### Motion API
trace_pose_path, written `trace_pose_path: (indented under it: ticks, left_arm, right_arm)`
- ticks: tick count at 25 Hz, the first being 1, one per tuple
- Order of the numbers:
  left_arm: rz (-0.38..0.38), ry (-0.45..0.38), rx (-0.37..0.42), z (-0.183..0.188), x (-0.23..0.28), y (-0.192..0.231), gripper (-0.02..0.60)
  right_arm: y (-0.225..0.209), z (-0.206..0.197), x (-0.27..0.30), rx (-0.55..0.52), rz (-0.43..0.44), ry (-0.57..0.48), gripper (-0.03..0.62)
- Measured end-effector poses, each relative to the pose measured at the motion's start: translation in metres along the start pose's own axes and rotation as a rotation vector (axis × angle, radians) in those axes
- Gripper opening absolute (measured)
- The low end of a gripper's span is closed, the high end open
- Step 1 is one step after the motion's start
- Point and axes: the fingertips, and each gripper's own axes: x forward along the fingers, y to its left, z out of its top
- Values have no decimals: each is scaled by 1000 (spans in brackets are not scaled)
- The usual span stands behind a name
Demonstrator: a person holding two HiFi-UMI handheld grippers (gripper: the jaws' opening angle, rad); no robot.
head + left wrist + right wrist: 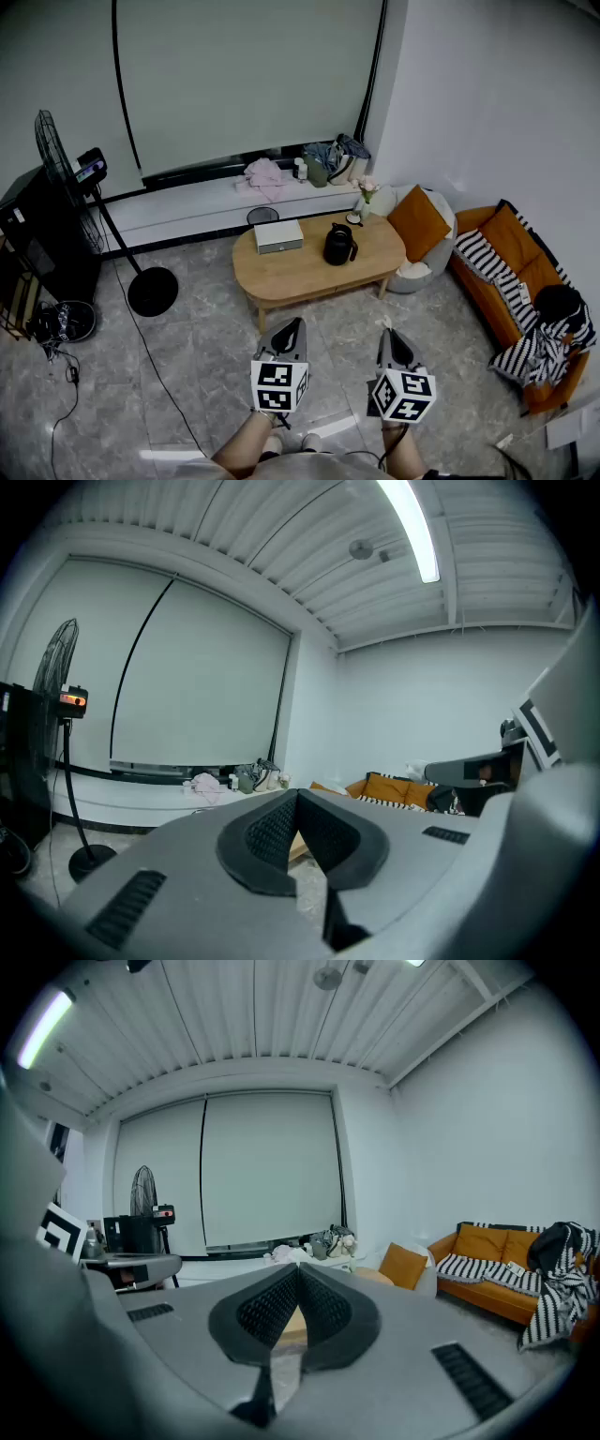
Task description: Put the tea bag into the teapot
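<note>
A black teapot (339,245) with its lid on stands right of centre on the oval wooden coffee table (281,273). I cannot make out a tea bag in any view. Both grippers hang over the grey floor in front of the table, well short of it. My left gripper (295,323) (297,796) has its jaws closed tip to tip with nothing between them. My right gripper (384,326) (298,1269) is shut the same way and holds nothing. Both gripper views look across the room toward the table.
A grey box (278,235) lies on the table's left half, and a small flower vase (365,199) stands at its far right. An orange sofa (502,281) lines the right wall, an orange cushion (418,223) sits beside the table, and a standing fan (58,155) with a floor cable (150,361) is on the left.
</note>
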Motion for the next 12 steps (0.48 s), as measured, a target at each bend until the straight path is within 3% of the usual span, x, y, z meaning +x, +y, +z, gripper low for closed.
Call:
trace_pose_path:
  ticks: [12]
  left_arm:
    - [30,0,-5,-3,19,-6,12]
  right_arm:
    - [-11,5,14,7,42,-6,34]
